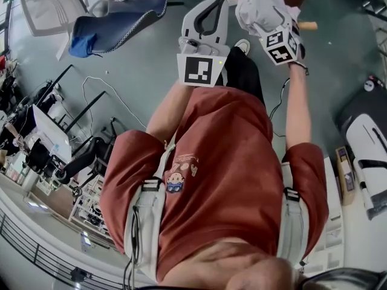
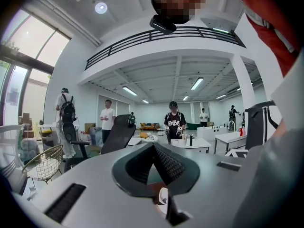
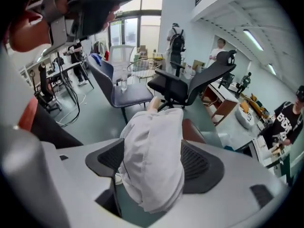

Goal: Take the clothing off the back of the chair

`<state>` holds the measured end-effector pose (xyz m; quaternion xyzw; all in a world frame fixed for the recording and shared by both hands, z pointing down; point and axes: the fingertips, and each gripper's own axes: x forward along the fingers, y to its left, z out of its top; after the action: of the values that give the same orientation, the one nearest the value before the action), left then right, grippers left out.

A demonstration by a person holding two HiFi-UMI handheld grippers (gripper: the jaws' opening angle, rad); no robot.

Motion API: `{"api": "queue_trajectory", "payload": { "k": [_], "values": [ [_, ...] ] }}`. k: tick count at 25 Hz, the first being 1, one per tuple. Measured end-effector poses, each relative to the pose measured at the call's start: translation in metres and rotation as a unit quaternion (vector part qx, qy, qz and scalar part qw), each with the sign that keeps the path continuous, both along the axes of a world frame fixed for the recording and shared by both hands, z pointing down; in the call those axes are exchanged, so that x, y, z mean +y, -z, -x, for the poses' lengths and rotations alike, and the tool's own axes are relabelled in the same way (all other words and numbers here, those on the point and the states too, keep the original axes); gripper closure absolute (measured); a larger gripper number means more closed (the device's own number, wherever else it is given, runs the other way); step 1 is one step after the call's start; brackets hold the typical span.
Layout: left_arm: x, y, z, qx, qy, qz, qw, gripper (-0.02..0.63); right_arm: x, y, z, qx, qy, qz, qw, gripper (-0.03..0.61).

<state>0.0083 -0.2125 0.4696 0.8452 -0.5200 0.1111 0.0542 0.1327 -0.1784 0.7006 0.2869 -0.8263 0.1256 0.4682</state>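
The garment [image 3: 152,141], light, limp and apt to slide, lay bunched between the right tool's [image 3: 153,161] wide-apart jaws, unpinched, over a brown chair [image 3: 194,129]. A thick fold would hold best. The left tool [image 2: 152,146] was closed, empty.

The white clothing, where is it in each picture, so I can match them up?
Head view: the clothing is bunched at the top edge, right of the middle.
Left gripper view: I cannot pick it out there.
Right gripper view: low in the middle, draped between the wide-apart jaws of the right gripper.
Shared landmark: the person's red shirt, at the top right of the left gripper view and at the left edge of the right gripper view.
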Motion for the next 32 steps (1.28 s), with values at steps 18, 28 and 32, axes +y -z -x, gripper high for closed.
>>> {"api": "queue_trajectory", "payload": {
  "k": [18, 28, 32],
  "values": [
    [0.0, -0.019, 0.002, 0.004, 0.008, 0.03, 0.9995, 0.6, 0.002, -0.074, 0.003, 0.134, 0.15, 0.054, 0.978, 0.221],
    [0.0, -0.018, -0.002, 0.006, 0.0, 0.031, 0.9995, 0.6, -0.001, -0.074, -0.001, 0.163, 0.167, 0.021, 0.972, 0.298],
    [0.001, -0.017, -0.003, 0.01, -0.002, 0.028, 0.9996, 0.6, 0.003, -0.066, -0.003, 0.155, 0.16, 0.034, 0.974, 0.324]
  ]
}}
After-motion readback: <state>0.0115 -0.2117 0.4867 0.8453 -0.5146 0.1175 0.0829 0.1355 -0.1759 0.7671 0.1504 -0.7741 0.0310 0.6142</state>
